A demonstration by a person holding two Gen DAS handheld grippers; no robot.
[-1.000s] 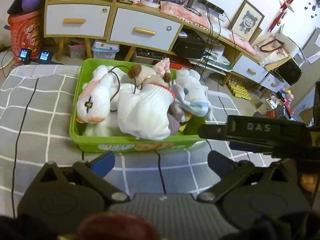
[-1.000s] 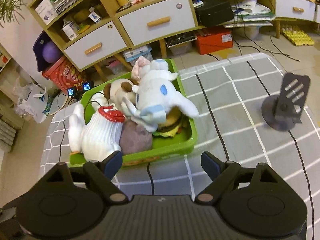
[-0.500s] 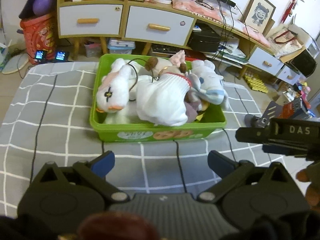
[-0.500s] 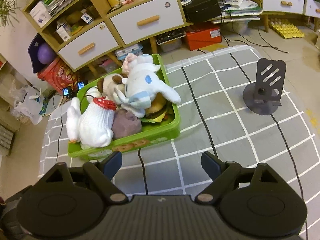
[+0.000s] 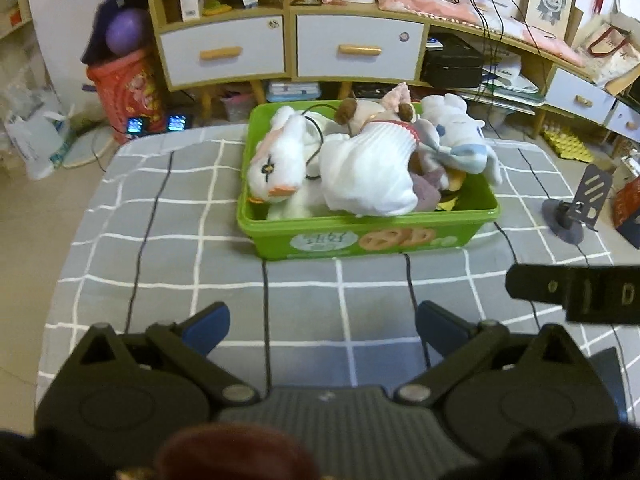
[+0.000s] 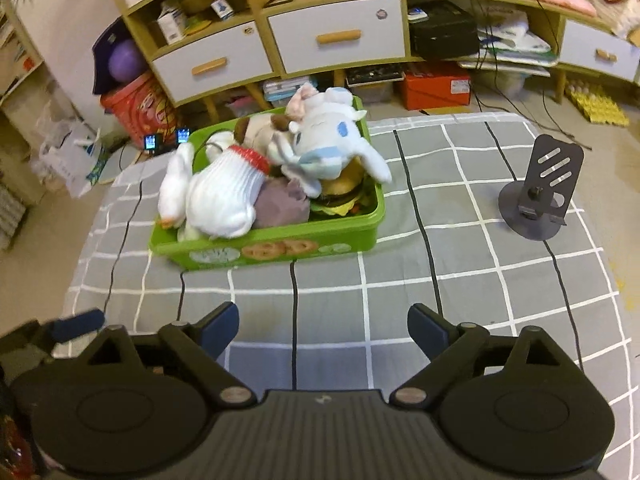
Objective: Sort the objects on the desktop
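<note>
— Toys (image 5: 360,168) heap in a green bin (image 5: 368,236) at mid-table, spilling over the rim. How will they handle?

— Light and soft, by the look — they should squash under the pads, so pinch a thick part such as a body or head, not a floppy ear.

— And the tongs?

— Both hang back over bare checked cloth (image 5: 200,272), the bin well ahead. Left gripper (image 5: 322,326) stands apart, empty. Right gripper (image 6: 322,326) has just been opening, nothing between its jaws. A phone stand (image 6: 540,200) sits off to the right.
</note>
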